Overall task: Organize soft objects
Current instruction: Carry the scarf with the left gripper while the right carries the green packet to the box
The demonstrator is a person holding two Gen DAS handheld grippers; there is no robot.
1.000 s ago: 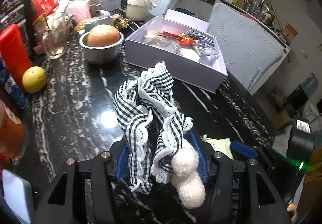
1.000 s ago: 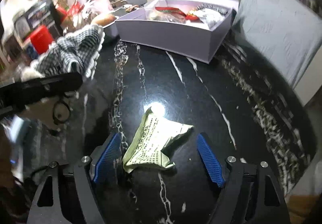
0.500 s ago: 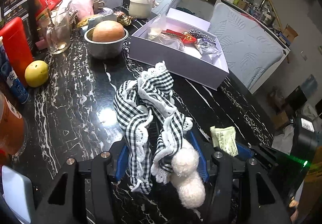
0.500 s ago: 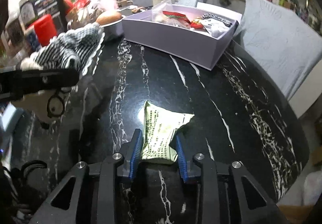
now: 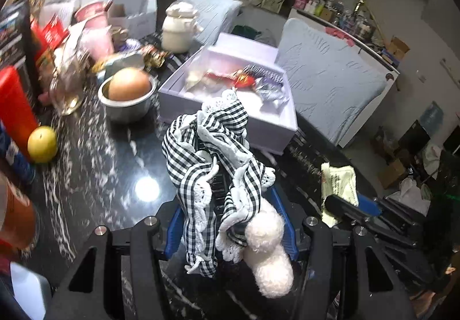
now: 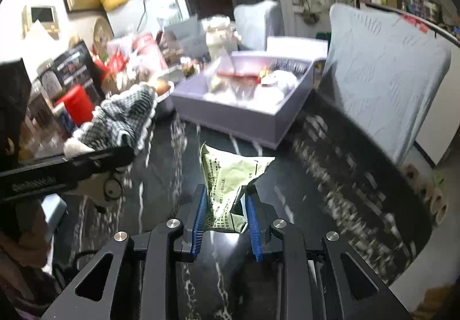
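My left gripper (image 5: 231,222) is shut on a black-and-white checked cloth (image 5: 212,147) with lace trim and white pom-poms, held above the black marble table (image 5: 95,164). My right gripper (image 6: 225,213) is shut on a pale green printed packet (image 6: 230,173), lifted off the table; the packet also shows in the left wrist view (image 5: 339,185). The open lilac box (image 5: 230,101) with several wrapped items stands just beyond the cloth; it also shows in the right wrist view (image 6: 244,110). The checked cloth appears at the left in the right wrist view (image 6: 123,116).
A metal bowl (image 5: 128,101) with a round brown thing, a yellow fruit (image 5: 42,144), a red container (image 5: 14,107), a glass (image 5: 67,84) and a cream jar (image 5: 179,28) crowd the table's left and back. Grey cushioned chairs (image 5: 330,81) stand to the right.
My right gripper has closed on the green packet and lifted it off the table toward the lilac box. My left gripper, still holding the cloth, has moved closer to the box.
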